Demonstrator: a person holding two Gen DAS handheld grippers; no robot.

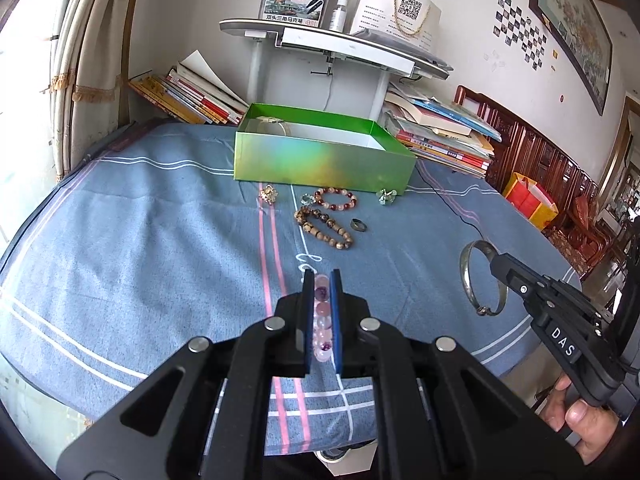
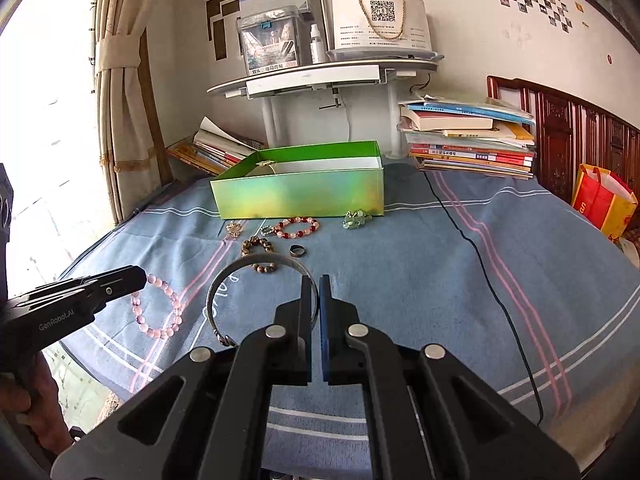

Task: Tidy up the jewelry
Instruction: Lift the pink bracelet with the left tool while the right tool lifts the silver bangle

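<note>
Your left gripper (image 1: 321, 280) has its fingers (image 1: 308, 312) narrowed onto the pink bead bracelet (image 1: 323, 320), whose loop hangs free below them in the right wrist view. Your right gripper (image 2: 315, 284) is pinched nearly closed on the rim of the silver bangle (image 2: 256, 259), and the ring stands out to the left of the fingers. Both pieces are lifted clear of the blue striped cloth (image 1: 160, 240).

The bangle looks like the riskier hold: thin hard metal caught at a single point could pivot or slip out if you swing the hand quickly. The bead bracelet is strung loosely, so its dangling loop may snag the box wall as you carry it over. The two grippers are near each other, and the bangle could knock the beads if both move at once.

The green box (image 1: 320, 156) stands open at the far side of the tabletop, with something pale already lying in its far left corner. Just in front of its near wall lie a red and white bead bracelet (image 1: 335, 199), a brown bead bracelet (image 1: 324, 222), a dark ring (image 1: 358, 225), a gold brooch (image 1: 268, 194) and a green cluster piece (image 1: 386, 196). A black cable (image 2: 480, 256) runs across the cloth to the right. Come in high enough to clear them all.
</note>
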